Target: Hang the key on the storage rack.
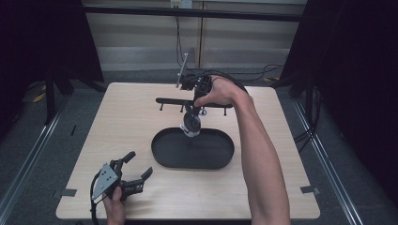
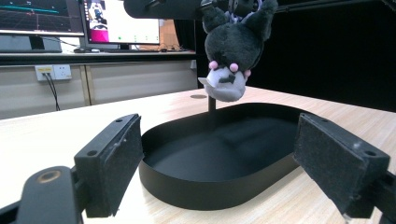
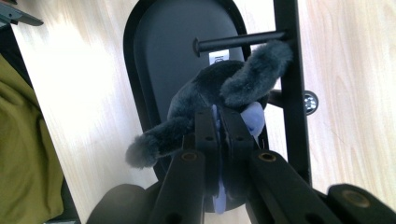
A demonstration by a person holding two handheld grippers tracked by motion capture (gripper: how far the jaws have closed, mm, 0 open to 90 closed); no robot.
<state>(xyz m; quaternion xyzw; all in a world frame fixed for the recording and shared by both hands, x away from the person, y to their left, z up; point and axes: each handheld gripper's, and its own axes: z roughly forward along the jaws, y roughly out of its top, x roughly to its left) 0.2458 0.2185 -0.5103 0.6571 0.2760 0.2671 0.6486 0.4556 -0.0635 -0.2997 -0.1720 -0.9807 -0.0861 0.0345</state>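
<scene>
Plush toy [image 3: 210, 93] hangs pinched in right tongs [image 3: 218, 123] above tray [image 3: 154, 46].

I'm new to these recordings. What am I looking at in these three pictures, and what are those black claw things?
There is no robot here: a person holds a hand-held grasping tool in each hand at a wooden table. The high view looks down from above the person's side. The other two pictures come from cameras riding on each tool, looking along its two black jaws.

On the table lie a black oval tray and, behind it, a black rack with pegs.

The right tool is shut on a dark grey plush toy, which hangs upside down above the tray. The left tool is open, holds nothing and points toward the tray from the table's near left corner.
</scene>
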